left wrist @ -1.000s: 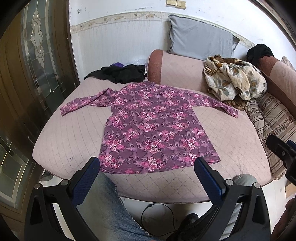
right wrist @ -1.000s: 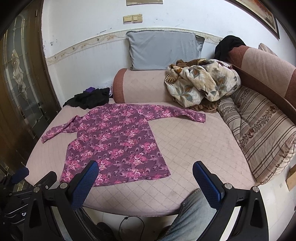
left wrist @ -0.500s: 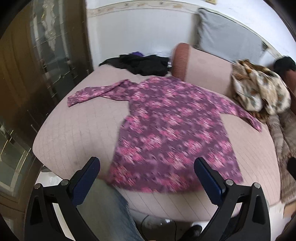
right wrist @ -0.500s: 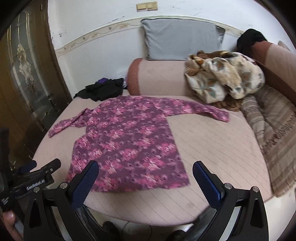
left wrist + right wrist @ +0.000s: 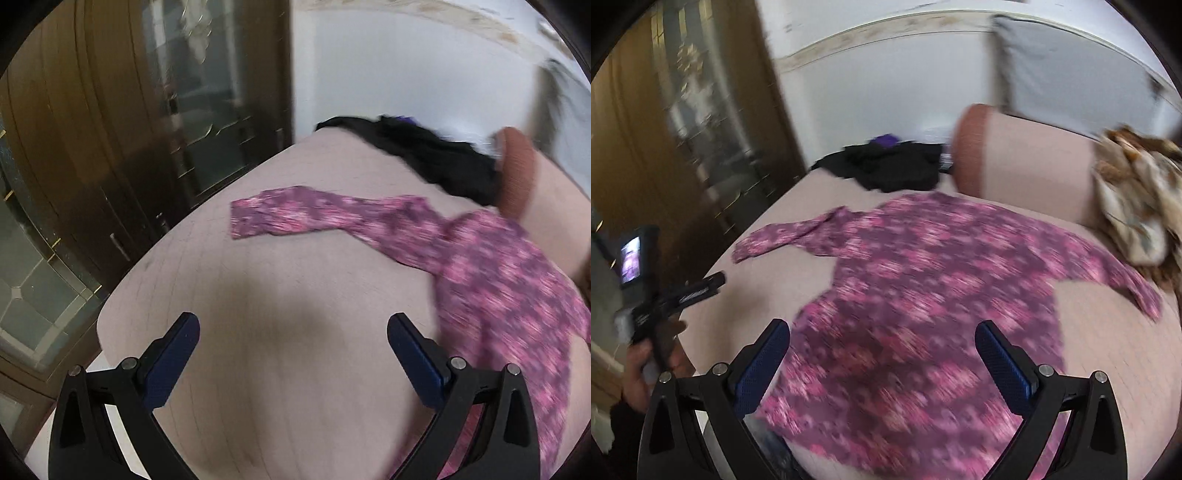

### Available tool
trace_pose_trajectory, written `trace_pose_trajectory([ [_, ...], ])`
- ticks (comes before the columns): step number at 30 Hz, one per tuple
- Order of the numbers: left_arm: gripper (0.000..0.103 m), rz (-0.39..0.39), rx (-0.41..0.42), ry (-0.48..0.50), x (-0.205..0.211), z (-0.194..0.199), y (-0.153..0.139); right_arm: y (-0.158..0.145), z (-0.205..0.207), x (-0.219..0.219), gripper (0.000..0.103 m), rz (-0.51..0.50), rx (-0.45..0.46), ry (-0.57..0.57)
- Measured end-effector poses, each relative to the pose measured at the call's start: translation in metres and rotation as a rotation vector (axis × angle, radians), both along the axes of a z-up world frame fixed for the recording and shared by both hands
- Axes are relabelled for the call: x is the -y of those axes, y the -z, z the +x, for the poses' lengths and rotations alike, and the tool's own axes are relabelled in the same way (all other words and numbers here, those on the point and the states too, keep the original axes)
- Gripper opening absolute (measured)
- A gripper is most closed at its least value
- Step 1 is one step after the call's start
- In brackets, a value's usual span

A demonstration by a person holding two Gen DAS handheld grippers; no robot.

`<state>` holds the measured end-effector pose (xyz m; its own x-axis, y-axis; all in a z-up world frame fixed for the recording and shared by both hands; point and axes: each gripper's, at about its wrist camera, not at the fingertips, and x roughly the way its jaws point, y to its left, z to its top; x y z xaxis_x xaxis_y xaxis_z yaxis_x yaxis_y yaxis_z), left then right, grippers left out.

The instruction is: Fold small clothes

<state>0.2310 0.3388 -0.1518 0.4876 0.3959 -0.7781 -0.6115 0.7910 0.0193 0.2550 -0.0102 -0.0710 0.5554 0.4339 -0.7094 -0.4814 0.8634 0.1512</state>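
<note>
A purple and pink floral long-sleeved top lies flat on the pink quilted bed, both sleeves spread out. In the left wrist view its left sleeve stretches toward the bed's left edge and its body fills the right side. My left gripper is open and empty above bare bed, short of the sleeve. My right gripper is open and empty above the top's lower half. The left gripper also shows at the left of the right wrist view. Both views are motion-blurred.
A dark pile of clothes lies at the bed's far end beside a pink bolster. A crumpled floral blanket lies at the right. A grey pillow leans on the wall. A wooden glass-paned door stands left of the bed.
Both grippers have moved forward and down over the bed. The left one swung left toward the left sleeve. The right one now hovers over the top's lower half. The top has not moved.
</note>
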Motion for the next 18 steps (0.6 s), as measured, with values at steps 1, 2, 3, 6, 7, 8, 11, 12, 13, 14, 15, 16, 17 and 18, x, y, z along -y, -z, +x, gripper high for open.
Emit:
trace_pose_trajectory([
  [1, 0.101, -0.022, -0.006, 0.001, -0.015, 0.008, 0.008, 0.003, 0.005, -0.011, 0.102, -0.001, -0.001, -0.015],
  [2, 0.101, -0.078, -0.011, -0.003, -0.039, 0.019, 0.02, 0.008, 0.014, -0.026, 0.102, 0.008, -0.01, -0.039],
  [3, 0.101, -0.147, -0.011, -0.012, -0.061, 0.027, 0.031, 0.013, 0.02, -0.036, 0.102, 0.02, -0.021, -0.055],
  [6, 0.097, -0.334, 0.041, -0.059, -0.12, 0.042, 0.056, 0.027, 0.035, -0.057, 0.101, 0.029, -0.048, -0.074],
  [7, 0.094, -0.433, 0.058, -0.088, -0.147, 0.05, 0.068, 0.034, 0.041, -0.063, 0.101, 0.029, -0.057, -0.072],
  [8, 0.087, -0.473, 0.068, -0.105, -0.157, 0.052, 0.074, 0.04, 0.046, -0.066, 0.101, 0.032, -0.066, -0.072],
  [11, 0.069, -0.613, 0.113, -0.184, -0.195, 0.064, 0.093, 0.051, 0.054, -0.072, 0.093, 0.025, -0.073, -0.072],
  [12, 0.069, -0.635, 0.12, -0.19, -0.199, 0.067, 0.095, 0.053, 0.055, -0.074, 0.089, 0.016, -0.068, -0.068],
  [13, 0.068, -0.673, 0.117, -0.196, -0.204, 0.076, 0.102, 0.055, 0.057, -0.075, 0.086, 0.006, -0.064, -0.062],
  [14, 0.065, -0.68, 0.106, -0.211, -0.207, 0.081, 0.105, 0.058, 0.059, -0.076, 0.084, -0.005, -0.064, -0.053],
  [15, 0.061, -0.681, 0.109, -0.241, -0.209, 0.085, 0.105, 0.059, 0.06, -0.077, 0.083, -0.006, -0.069, -0.048],
  [16, 0.036, -0.688, 0.128, -0.242, -0.21, 0.086, 0.103, 0.062, 0.063, -0.078, 0.082, -0.007, -0.076, -0.046],
  [17, 0.011, -0.736, 0.145, -0.208, -0.208, 0.091, 0.104, 0.064, 0.065, -0.079, 0.081, -0.015, -0.079, -0.038],
  [18, 0.01, -0.797, 0.16, -0.197, -0.207, 0.092, 0.106, 0.066, 0.066, -0.08, 0.08, -0.027, -0.076, -0.031],
])
